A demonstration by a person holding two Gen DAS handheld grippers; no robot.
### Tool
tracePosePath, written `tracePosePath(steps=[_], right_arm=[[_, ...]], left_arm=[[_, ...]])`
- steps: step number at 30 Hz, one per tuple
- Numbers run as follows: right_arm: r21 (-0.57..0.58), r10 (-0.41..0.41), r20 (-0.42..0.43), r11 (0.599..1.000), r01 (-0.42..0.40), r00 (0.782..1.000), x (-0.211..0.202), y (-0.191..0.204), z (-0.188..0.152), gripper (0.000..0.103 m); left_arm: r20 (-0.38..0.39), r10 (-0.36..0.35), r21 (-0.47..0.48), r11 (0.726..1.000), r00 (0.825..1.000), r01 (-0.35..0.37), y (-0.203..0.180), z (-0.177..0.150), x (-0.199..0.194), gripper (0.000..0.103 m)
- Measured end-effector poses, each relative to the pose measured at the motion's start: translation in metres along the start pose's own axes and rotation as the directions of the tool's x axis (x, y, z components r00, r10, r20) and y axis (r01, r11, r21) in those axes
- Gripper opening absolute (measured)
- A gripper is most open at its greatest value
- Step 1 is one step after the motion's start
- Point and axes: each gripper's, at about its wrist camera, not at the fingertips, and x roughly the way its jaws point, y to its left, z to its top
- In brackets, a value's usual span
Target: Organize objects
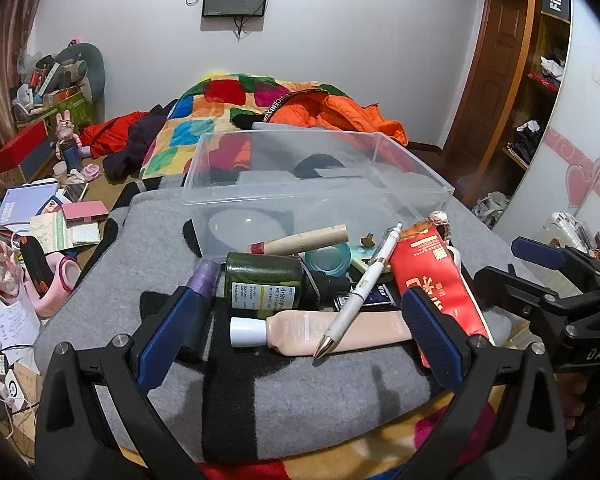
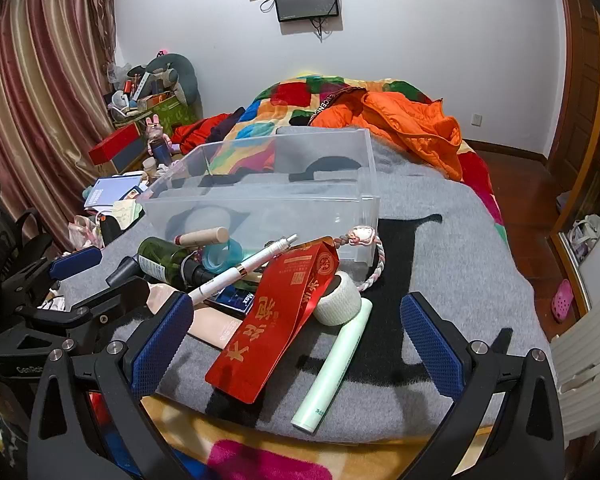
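Observation:
A clear plastic bin [image 1: 316, 196] [image 2: 260, 200] stands empty on the grey blanket [image 1: 300, 396]. In front of it lies a pile: a white pen [image 1: 360, 292] [image 2: 240, 270], a beige tube [image 1: 320, 332], a green bottle [image 1: 264, 284] [image 2: 164, 258], a red packet [image 1: 436, 276] [image 2: 280, 312], a wooden-coloured stick [image 1: 304, 238], a teal tape ring [image 2: 220, 256], a white tape roll [image 2: 338, 296] and a pale green tube [image 2: 334, 364]. My left gripper [image 1: 300, 332] is open just before the beige tube. My right gripper [image 2: 296, 328] is open around the red packet and pale green tube.
A colourful quilt and an orange jacket [image 2: 404, 128] lie behind the bin. The floor at the left holds boxes, books and papers [image 1: 32, 208]. A wooden wardrobe [image 1: 540, 92] stands at the right. The bed's front edge is just under my grippers.

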Motion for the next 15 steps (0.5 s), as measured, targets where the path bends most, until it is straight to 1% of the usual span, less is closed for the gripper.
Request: tracePosePath(steps=[15], right_arm=[[0.003,-0.001,-0.006,1.000,0.001,1.000,0.0006,0.0002,-0.0029,0.103]], left_arm=[[-0.003,-0.008,-0.001,1.000,1.000,0.008,-0.0012,0.0017,-0.0001,0.103]])
